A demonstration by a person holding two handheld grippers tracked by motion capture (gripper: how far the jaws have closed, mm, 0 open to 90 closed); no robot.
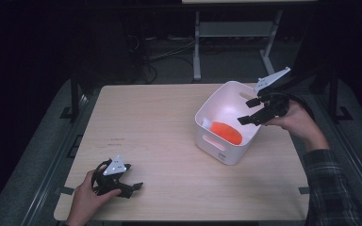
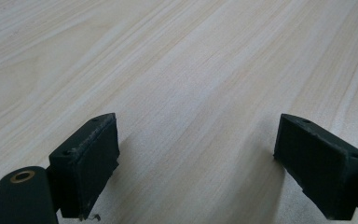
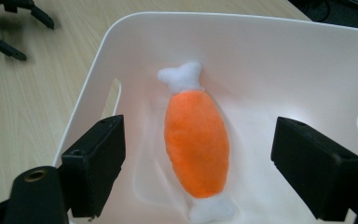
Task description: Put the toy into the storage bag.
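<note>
An orange plush toy with white ends (image 1: 226, 132) (image 3: 196, 140) lies flat on the bottom of a white plastic bin (image 1: 221, 153) (image 3: 270, 51) at the table's right. My right gripper (image 1: 251, 111) (image 3: 198, 161) hovers over the bin's right rim, open, jaws pointing down at the toy with nothing between them. My left gripper (image 1: 133, 178) (image 2: 196, 161) rests low over the bare wood near the front left of the table, open and empty.
The light wooden table (image 1: 160, 122) (image 2: 177, 56) has bare room across its middle and left. Beyond its far edge stand a white metal frame (image 1: 197, 47) and cables on the dark floor. The other gripper (image 3: 9, 23) is seen farther off.
</note>
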